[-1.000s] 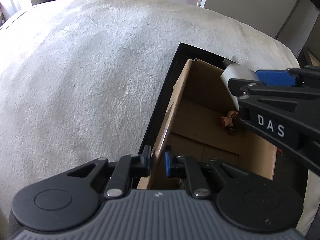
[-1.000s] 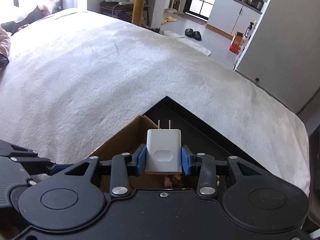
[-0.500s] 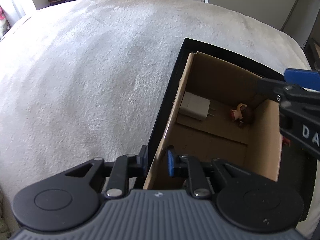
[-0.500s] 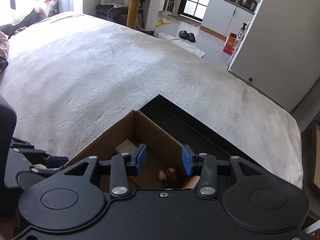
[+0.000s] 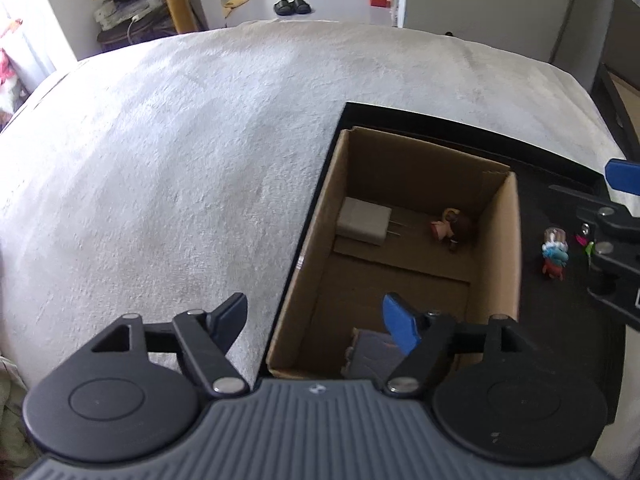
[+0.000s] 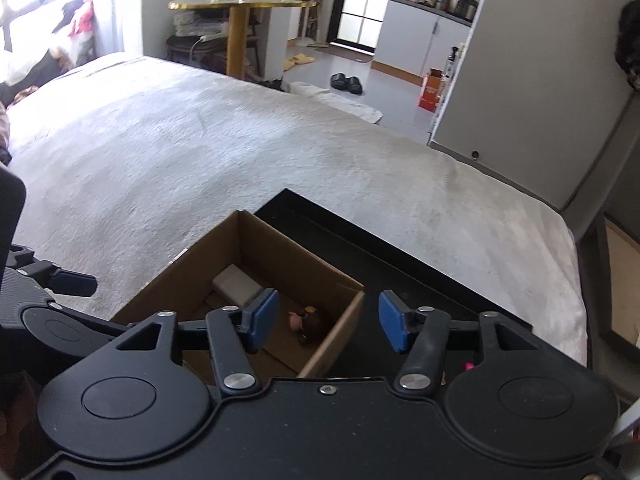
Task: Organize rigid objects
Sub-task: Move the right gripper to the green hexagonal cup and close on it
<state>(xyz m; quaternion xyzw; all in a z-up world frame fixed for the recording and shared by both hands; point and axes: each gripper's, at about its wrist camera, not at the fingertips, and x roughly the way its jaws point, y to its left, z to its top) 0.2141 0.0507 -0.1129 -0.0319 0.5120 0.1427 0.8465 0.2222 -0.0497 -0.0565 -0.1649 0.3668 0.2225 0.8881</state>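
Lying flat on the floor of the cardboard box, the white charger rests against the left wall near the far end, its two prongs pointing toward a small brown figurine in the far right corner. The two are near each other but apart. A grey, ridged item sits at the near end of the box, partly hidden behind a blue pad; what it is cannot be told.

The box stands in the left part of a black tray, its left wall against the tray's rim. On the tray just to the right of the box stands a small colourful toy.

The left gripper hangs over the box's near left corner with its jaws released; they have just been opening, and now stand on either side of the box wall without pressing it. The right gripper hovers above the box's right wall, jaws likewise released and empty, having just been opening too.

The tray lies on a wide white blanket. Beyond it are a round gold-topped table and a pair of black slippers on the floor.
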